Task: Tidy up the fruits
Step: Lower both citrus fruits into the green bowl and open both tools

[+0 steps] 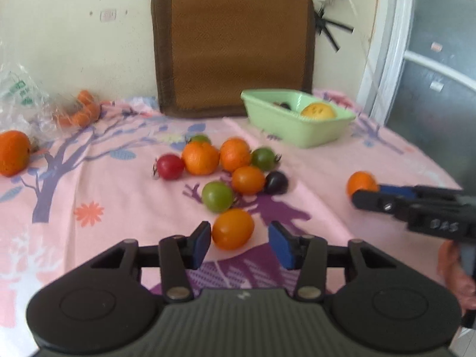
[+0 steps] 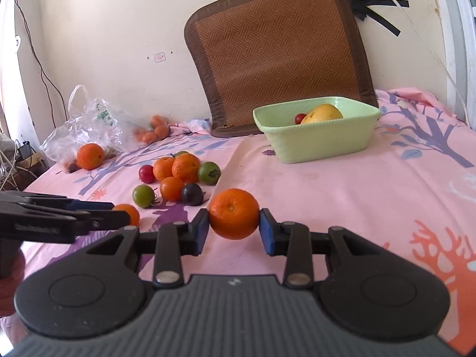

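The right hand-held gripper (image 2: 233, 227) grasps a mandarin (image 2: 234, 213) between its blue pads, above the pink bedsheet (image 2: 342, 196). The left hand-held gripper (image 1: 239, 242) is released, its pads either side of an orange tomato (image 1: 232, 229) on the sheet. The green basin (image 2: 318, 142) holds a mango (image 2: 322, 112).

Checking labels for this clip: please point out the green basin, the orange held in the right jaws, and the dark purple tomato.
green basin (image 2: 321, 145), right wrist view, front wall.
held orange (image 2: 234, 213), right wrist view, middle of its peel.
dark purple tomato (image 1: 276, 182), left wrist view, centre.
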A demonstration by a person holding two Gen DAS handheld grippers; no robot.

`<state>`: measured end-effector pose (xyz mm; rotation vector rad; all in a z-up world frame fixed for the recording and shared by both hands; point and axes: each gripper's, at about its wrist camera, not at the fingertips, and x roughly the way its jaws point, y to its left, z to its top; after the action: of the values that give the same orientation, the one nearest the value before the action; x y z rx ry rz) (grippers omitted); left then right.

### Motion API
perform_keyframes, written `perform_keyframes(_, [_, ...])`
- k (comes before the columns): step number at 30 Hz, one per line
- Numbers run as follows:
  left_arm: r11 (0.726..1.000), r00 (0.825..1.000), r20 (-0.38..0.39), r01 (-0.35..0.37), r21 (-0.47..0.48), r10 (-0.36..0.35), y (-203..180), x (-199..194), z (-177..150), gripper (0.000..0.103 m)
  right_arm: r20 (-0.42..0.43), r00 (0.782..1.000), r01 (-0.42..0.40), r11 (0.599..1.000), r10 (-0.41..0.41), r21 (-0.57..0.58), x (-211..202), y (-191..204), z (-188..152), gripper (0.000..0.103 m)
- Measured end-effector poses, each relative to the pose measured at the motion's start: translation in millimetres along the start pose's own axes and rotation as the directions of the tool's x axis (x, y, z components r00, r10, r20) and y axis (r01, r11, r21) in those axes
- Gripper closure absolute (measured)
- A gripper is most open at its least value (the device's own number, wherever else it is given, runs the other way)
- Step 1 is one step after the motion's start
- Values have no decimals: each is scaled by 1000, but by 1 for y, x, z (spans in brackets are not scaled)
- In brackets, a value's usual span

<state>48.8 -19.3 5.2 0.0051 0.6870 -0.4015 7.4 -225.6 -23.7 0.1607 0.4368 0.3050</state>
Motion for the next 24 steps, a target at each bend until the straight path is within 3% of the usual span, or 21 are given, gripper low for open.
perform_keyframes(2, [1000, 1000, 18, -4, 2, 4, 4, 2, -3, 72, -4, 1000, -5, 1000, 5, 4, -1, -3, -1, 64])
perform_keyframes(7, [999, 999, 4, 34, -8, -34, 1, 5, 5, 72, 1, 1000, -25, 1000, 25, -1, 1, -12, 4, 64])
perform_keyframes(14, [984, 983, 57, 173, 36, -175, -29, 7, 57, 72, 71, 997, 17, 999, -13, -49, 10, -33, 38, 64])
perform_keyframes(20, [976, 973, 68, 218, 14, -218, -40, 66, 133, 72, 116, 992, 62, 992, -49, -110, 47, -46, 75, 64])
perform_keyframes(24, [966, 969, 25, 249, -74, -247, -36, 116, 163, 72, 103, 992, 91, 987, -78, -131, 74, -53, 79, 64])
